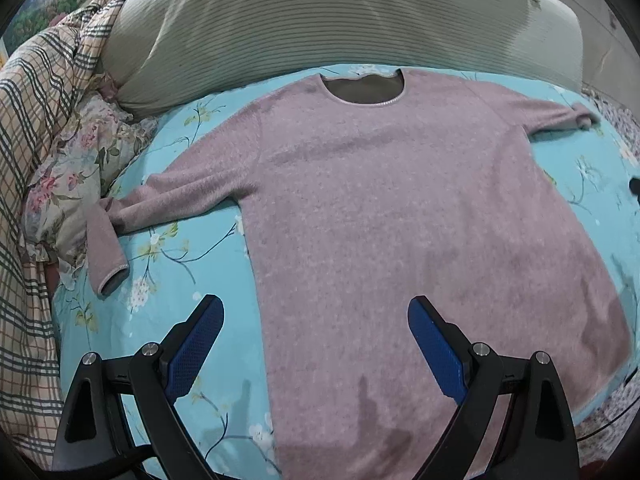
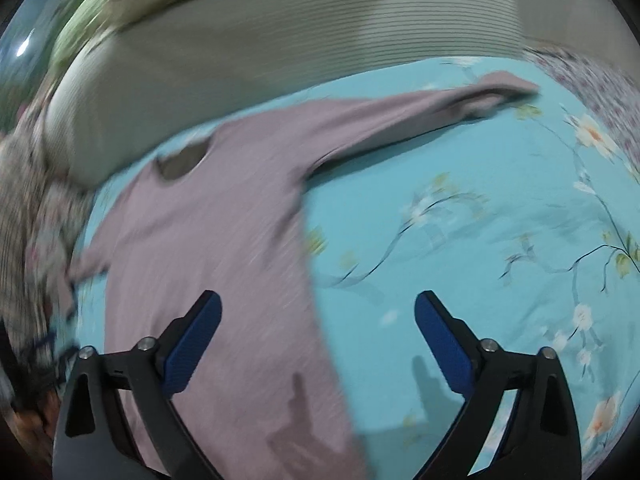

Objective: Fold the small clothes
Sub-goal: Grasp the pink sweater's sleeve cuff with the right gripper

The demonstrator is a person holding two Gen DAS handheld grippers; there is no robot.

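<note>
A pink fuzzy long-sleeved sweater (image 1: 400, 208) lies flat and face up on a turquoise floral bedsheet (image 1: 176, 248), neck hole toward the pillow. Its left sleeve (image 1: 120, 220) bends down at the cuff, and the right sleeve (image 2: 440, 108) stretches out to the side. My left gripper (image 1: 316, 312) hovers open above the sweater's lower left edge, nothing between its blue pads. My right gripper (image 2: 318, 308) hangs open over the sweater's right side edge, with nothing in it. The right wrist view is blurred.
A large grey ribbed pillow (image 1: 320, 28) lies beyond the neckline. A plaid quilt (image 1: 36, 120) and a floral cushion (image 1: 76, 176) crowd the left side. Bare turquoise sheet (image 2: 500, 220) spreads to the right of the sweater, with a purple floral fabric (image 2: 600, 92) at the far right.
</note>
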